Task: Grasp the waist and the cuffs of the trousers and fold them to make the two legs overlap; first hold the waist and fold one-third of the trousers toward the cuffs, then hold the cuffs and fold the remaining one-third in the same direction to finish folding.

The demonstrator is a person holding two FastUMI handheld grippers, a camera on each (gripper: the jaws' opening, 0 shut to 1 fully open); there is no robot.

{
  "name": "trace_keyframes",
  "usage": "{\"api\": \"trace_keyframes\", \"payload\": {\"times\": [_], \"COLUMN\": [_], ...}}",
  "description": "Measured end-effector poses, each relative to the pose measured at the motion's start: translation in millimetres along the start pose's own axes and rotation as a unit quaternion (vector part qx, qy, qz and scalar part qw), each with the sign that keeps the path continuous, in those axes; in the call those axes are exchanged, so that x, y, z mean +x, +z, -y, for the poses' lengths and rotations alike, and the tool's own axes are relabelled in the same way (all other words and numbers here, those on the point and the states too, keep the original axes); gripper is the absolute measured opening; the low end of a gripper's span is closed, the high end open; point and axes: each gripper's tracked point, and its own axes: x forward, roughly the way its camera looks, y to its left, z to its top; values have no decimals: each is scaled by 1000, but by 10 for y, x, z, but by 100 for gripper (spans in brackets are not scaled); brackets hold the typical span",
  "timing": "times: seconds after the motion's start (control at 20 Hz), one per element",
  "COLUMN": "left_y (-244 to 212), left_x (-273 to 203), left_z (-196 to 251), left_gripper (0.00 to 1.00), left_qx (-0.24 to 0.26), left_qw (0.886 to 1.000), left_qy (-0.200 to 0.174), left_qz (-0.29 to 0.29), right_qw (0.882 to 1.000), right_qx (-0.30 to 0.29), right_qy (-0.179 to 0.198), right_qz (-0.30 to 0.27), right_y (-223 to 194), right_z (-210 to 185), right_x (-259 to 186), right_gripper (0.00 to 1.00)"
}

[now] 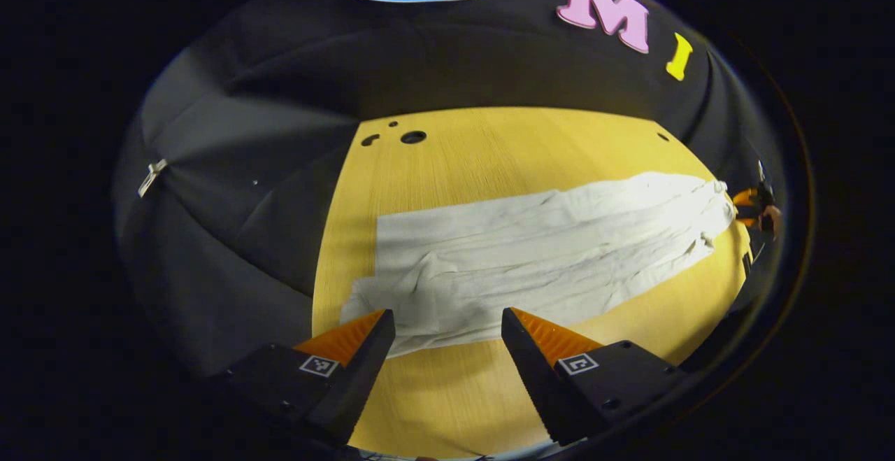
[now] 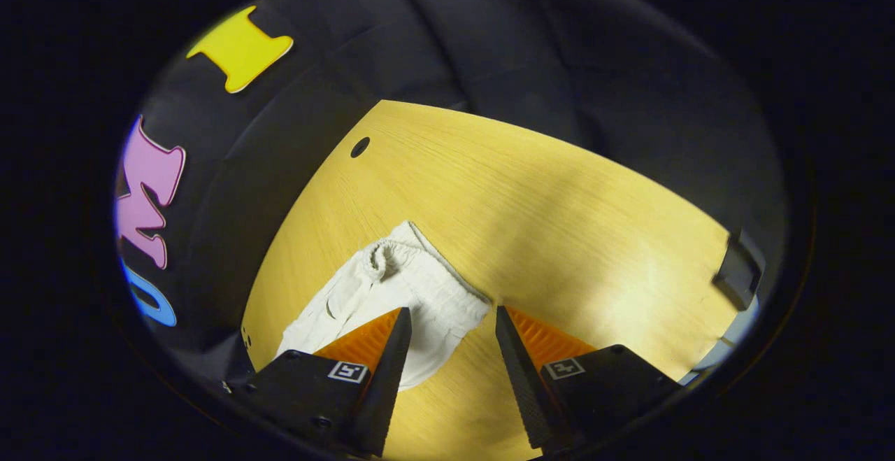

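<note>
White trousers [image 1: 538,251] lie flat on the yellow wooden table [image 1: 489,146], legs overlapped. The cuffs lie near my left gripper [image 1: 447,322], which hovers open just above their near edge, holding nothing. The gathered waist [image 2: 391,272] shows in the right gripper view, where my right gripper [image 2: 451,321] stands open over its near corner, not touching it as far as I can tell. In the left gripper view the right gripper [image 1: 752,208] appears small at the far waist end of the trousers.
Black cloth walls surround the table on the far sides. Small round holes [image 1: 412,137] mark the table's far left corner, and another hole [image 2: 359,147] sits beyond the waist. A dark clamp [image 2: 738,268] grips the table's right edge.
</note>
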Motion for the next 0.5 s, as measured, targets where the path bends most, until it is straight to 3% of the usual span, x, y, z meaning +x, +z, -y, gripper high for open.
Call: {"api": "trace_keyframes", "payload": {"times": [0.25, 0.45, 0.5], "left_y": [66, -7, -36], "left_x": [-213, -244, -236], "left_z": [172, 427, 478], "left_gripper": [98, 97, 97], "left_qx": [-69, -131, -148], "left_qw": [996, 990, 988], "left_qy": [16, 5, 2], "left_qz": [46, 49, 46], "right_qw": [998, 997, 997], "right_qx": [44, 42, 36], "right_qy": [0, -44, -54], "right_qz": [35, 44, 46], "right_y": [-6, -3, -4], "right_z": [-57, 38, 38], "right_x": [161, 193, 198], "right_gripper": [76, 76, 68]}}
